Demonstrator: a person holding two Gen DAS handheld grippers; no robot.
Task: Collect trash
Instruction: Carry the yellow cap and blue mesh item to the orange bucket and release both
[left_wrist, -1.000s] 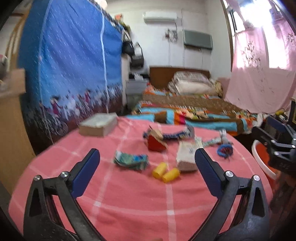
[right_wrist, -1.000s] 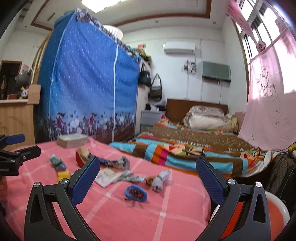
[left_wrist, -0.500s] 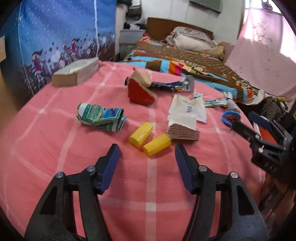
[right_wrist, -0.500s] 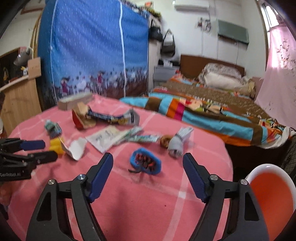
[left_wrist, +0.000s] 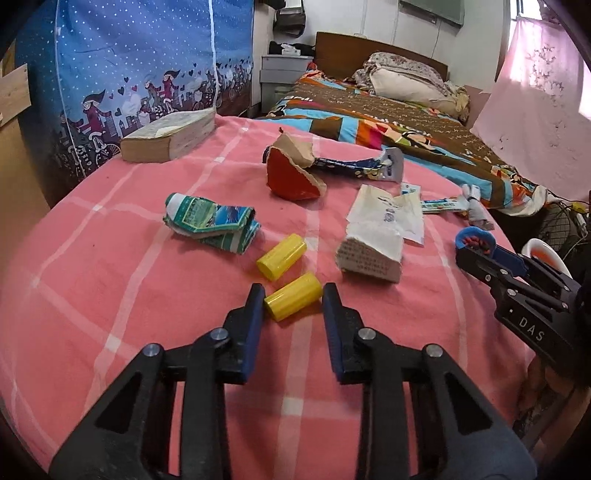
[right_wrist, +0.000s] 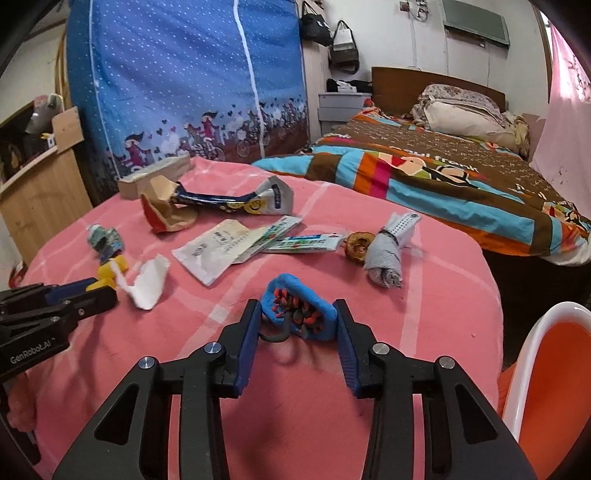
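Both tools have come down from a wide, raised stance to bracket trash. Left tool (left_wrist: 293, 293) is narrowed around a yellow cap (left_wrist: 293, 301), jaws just beside it, not clamped. Right tool (right_wrist: 298, 314) likewise straddles a blue brush (right_wrist: 299, 312). Grasps look imminent. Worktop (left_wrist: 110, 295) carries a pink checked cloth; orange bin (right_wrist: 554, 384) at right; bed (right_wrist: 443, 162) behind.

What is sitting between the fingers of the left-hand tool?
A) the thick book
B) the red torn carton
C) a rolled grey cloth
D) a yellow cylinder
D: the yellow cylinder lies between the left gripper fingers, on the pink cloth.
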